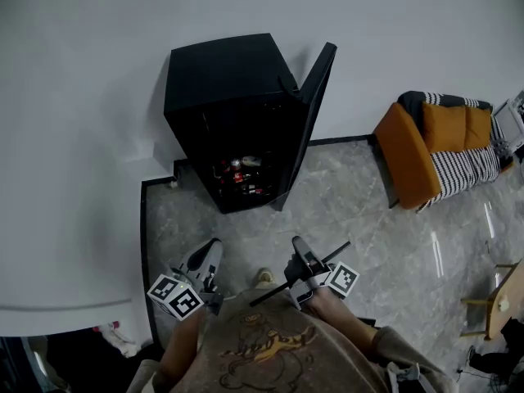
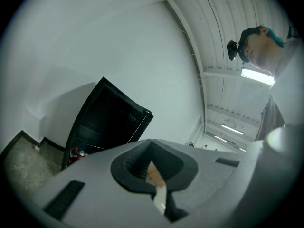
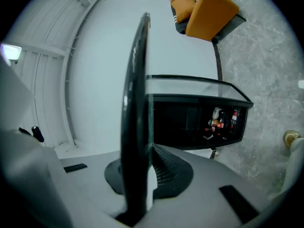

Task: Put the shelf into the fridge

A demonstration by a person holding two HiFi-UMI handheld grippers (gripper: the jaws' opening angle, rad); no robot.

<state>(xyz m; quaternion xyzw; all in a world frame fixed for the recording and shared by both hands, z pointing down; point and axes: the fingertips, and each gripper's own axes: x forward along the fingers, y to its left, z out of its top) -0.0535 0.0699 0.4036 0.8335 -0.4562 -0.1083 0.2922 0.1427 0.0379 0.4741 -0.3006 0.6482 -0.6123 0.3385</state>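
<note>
Nearest the head camera, my right gripper is clamped on the dark, glossy, flat fridge shelf and holds it in the air above the near edge of the grey marble floor. My left gripper hangs near it on the left, jaws pressed together, holding nothing I can make out. Only a thin edge of the shelf shows in either view, so I cannot tell how its face tilts. Its long axis runs crosswise to the way ahead.

The small black fridge stands well apart, straight ahead at the floor's far edge against the white wall. Its door stands open on the right-hand side, and bottles fill the bottom. I judge that the carry forward falls to the right arm, entering left of the door.
</note>
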